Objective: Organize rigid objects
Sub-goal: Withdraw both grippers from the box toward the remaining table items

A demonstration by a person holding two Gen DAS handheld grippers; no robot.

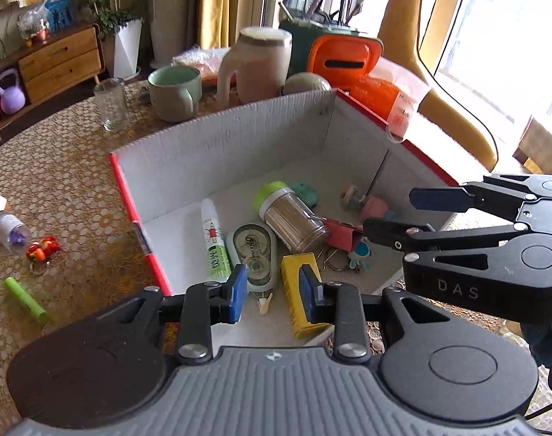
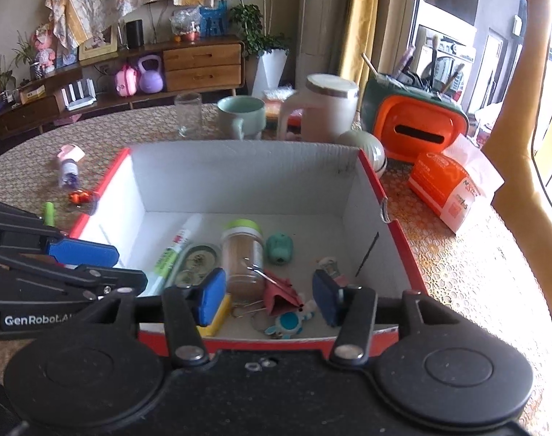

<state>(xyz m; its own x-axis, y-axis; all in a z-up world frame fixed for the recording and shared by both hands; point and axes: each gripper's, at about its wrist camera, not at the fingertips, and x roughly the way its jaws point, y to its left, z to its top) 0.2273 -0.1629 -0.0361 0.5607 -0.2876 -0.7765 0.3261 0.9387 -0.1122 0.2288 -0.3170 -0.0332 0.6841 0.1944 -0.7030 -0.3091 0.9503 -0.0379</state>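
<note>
Both pairs of jaws stand apart with nothing between them: the left gripper [image 1: 274,292] is spread moderately over the near edge of the box, and the right gripper [image 2: 268,299] is spread wide over the same near wall, seen in the left wrist view reaching in from the right side.

The red-edged cardboard box [image 1: 217,145] sits on the patterned table [image 1: 65,178] with white inner walls. On its floor lie a toothpick jar with a green lid [image 1: 290,214], tilted on its side; a white and green glue stick [image 1: 213,241] just left of it; a correction tape dispenser [image 1: 254,254] between glue stick and jar; a yellow small box [image 1: 299,299] partly behind the left gripper's right finger; a red binder clip [image 2: 281,294] touching the jar's base; a teal rounded item [image 2: 280,248] toward the back; and a blue and white keychain figure [image 2: 288,323] near the front wall.

Outside the box, to its left, the table bears a green tube [image 1: 25,299], a small red and orange trinket [image 1: 43,249], and a little bottle with a pink cap [image 1: 1,218] lying on its side. Behind the box stand a clear glass [image 1: 111,103], a pale green mug [image 1: 174,92], a cream lidded jug [image 1: 256,63] and an orange tissue holder [image 1: 343,60]
</note>
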